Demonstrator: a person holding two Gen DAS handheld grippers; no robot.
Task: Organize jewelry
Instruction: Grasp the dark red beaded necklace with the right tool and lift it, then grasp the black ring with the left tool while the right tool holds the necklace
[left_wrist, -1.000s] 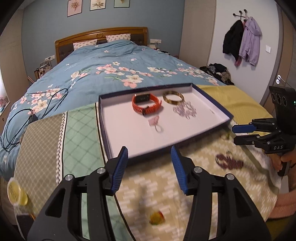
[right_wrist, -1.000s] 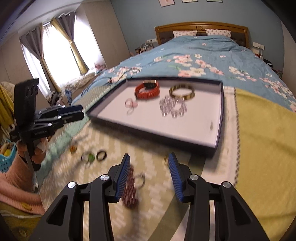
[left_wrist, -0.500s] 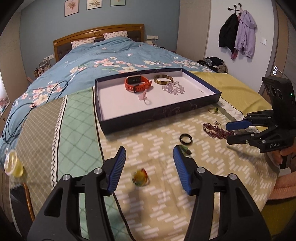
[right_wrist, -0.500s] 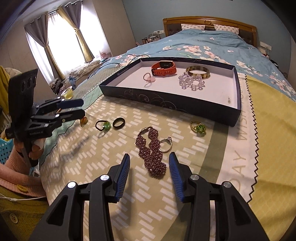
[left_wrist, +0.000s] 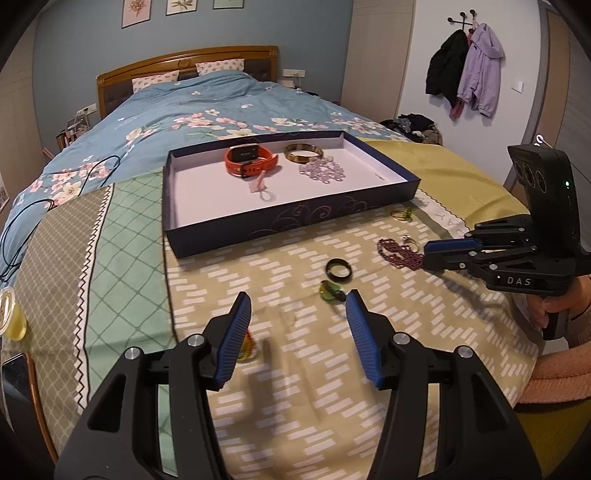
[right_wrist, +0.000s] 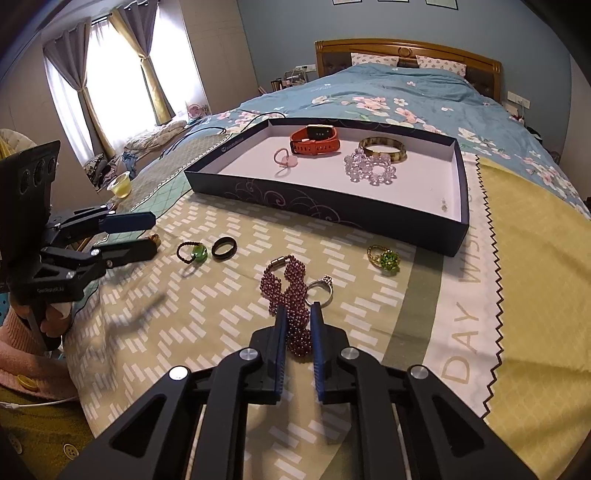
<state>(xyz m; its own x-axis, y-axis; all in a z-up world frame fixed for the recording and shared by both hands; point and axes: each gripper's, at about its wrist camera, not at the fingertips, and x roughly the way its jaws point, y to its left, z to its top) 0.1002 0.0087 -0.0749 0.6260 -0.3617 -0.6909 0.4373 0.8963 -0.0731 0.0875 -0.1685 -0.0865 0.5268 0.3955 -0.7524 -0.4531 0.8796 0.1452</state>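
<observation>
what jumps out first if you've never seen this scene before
The dark blue tray on the bed stands out, with an orange watch, a bangle and clear beads inside. In front of it, the right tool is shut on a purple bead bracelet, with loose rings scattered on the cloth beside it.

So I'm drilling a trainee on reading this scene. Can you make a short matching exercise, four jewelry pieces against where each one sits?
Things:
1. orange watch
2. purple bead bracelet
3. black ring
4. gold ring with green stone

Places:
A. on the cloth, just in front of the box's right corner
B. inside the box, at the back
C. between the fingers of the right gripper
D. on the cloth, beside a green-stone ring on a dark cord

Pairs: 1-B, 2-C, 3-D, 4-A
</observation>
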